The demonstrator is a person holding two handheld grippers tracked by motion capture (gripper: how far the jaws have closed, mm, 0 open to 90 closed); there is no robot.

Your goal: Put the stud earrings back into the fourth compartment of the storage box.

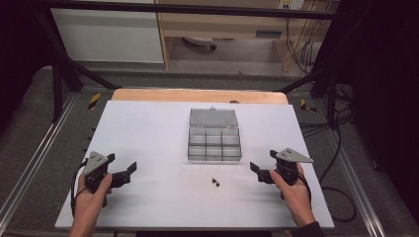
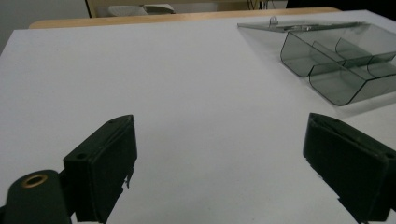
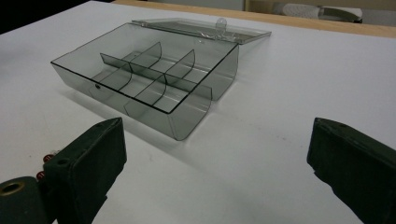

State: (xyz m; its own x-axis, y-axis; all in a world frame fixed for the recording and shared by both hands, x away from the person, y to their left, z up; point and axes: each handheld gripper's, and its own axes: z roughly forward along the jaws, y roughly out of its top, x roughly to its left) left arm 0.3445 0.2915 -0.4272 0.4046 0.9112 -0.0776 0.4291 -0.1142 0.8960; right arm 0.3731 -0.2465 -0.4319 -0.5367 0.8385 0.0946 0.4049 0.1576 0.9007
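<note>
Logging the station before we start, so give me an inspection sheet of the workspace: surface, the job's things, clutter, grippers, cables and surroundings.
Surface: white sheet over a wooden table, looks clean.
Job's things: clear compartment box, lid open and lying flat behind it, compartments look empty; two small dark parts lie on the sheet in front of it.
Clutter: nothing seen.
Grippers: left gripper and right gripper each held in a hand, jaws open, holding nothing.
Cables: a cable trails from the left gripper; loose cables on the floor to the right.
Surroundings: black frame bar, wooden furniture behind.
</note>
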